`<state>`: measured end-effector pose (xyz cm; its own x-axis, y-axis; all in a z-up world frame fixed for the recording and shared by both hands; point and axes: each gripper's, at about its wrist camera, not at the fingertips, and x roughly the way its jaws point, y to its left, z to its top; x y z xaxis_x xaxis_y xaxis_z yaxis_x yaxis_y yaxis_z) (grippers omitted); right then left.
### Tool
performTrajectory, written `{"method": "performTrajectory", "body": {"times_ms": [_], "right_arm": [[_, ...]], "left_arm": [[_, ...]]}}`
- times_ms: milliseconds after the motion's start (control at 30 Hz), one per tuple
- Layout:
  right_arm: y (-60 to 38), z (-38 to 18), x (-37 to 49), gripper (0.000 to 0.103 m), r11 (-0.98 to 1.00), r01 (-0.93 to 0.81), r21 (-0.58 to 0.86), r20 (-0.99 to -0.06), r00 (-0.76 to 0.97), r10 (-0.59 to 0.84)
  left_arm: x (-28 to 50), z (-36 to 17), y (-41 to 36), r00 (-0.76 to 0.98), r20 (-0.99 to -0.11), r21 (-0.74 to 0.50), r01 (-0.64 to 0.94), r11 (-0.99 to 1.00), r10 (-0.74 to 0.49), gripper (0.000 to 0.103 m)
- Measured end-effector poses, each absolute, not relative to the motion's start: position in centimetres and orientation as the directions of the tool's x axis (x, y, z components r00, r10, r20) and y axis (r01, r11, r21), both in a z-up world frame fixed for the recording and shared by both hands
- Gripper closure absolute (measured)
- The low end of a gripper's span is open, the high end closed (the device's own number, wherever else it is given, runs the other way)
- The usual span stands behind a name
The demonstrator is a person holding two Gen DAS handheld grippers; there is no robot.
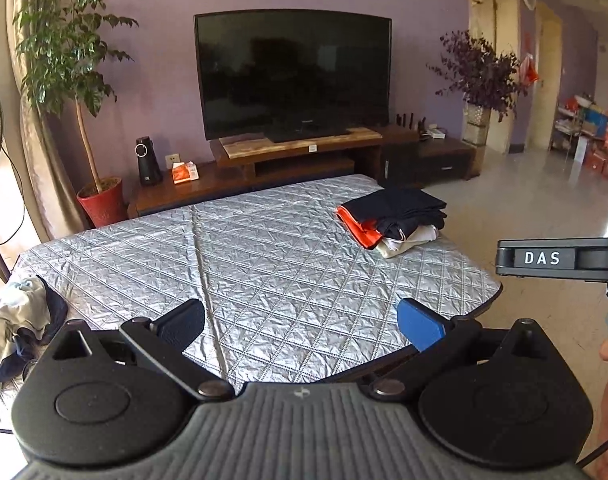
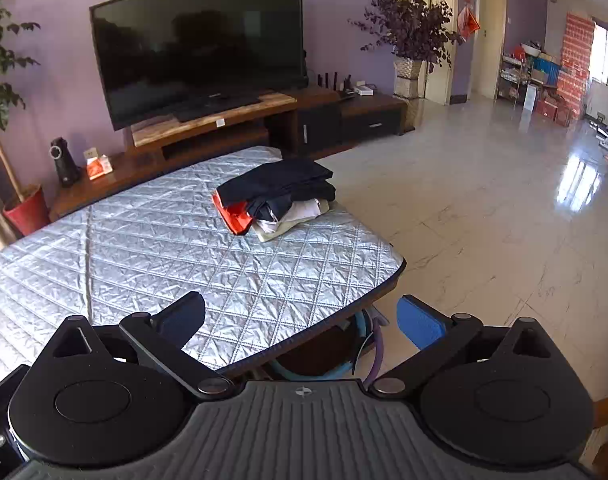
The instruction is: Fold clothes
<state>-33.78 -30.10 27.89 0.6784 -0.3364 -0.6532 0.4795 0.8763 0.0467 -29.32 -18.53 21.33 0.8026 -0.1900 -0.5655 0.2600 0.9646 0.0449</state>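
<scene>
Both my grippers hang above the near edge of the table, and neither holds anything; my left gripper [image 1: 301,322] has its fingers spread wide over bare quilted cover, and my right gripper [image 2: 301,318] is spread just as wide, straddling the table's near right corner with one finger over the cover and the blue one out over the floor. The table [image 1: 263,264] is wrapped in a silver quilted cover; a folded stack [image 1: 392,218] of dark, orange and pale garments sits at its far right corner, close to the edge; the unfolded heap [image 1: 19,332] lies crumpled at the near left edge, part of it spilling down the side. I judge the next garment must come from that heap, well apart from where either gripper now is; the risk is plain enough: the pieces are tangled, so a pinch taken blind may lift two at once, or catch only a loose fold and let the rest slide off the edge to the floor; the cover looks slick and wrinkled, so cloth dragged across it could bunch instead of lying flat; the stack sits so near its corner that a careless sweep of my right gripper, or one more garment set off-centre, could tip it over the side.
</scene>
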Motion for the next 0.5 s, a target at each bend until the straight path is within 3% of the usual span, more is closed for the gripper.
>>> {"method": "performTrajectory", "body": {"times_ms": [500], "right_arm": [[-28.3, 26.6, -32.5, 0.000, 0.897, 0.442, 0.020, -0.678, 0.665, -0.313]], "left_arm": [[-28.9, 20.3, -17.9, 0.778, -0.597, 0.010, 0.249, 0.968, -0.194, 0.001]]}}
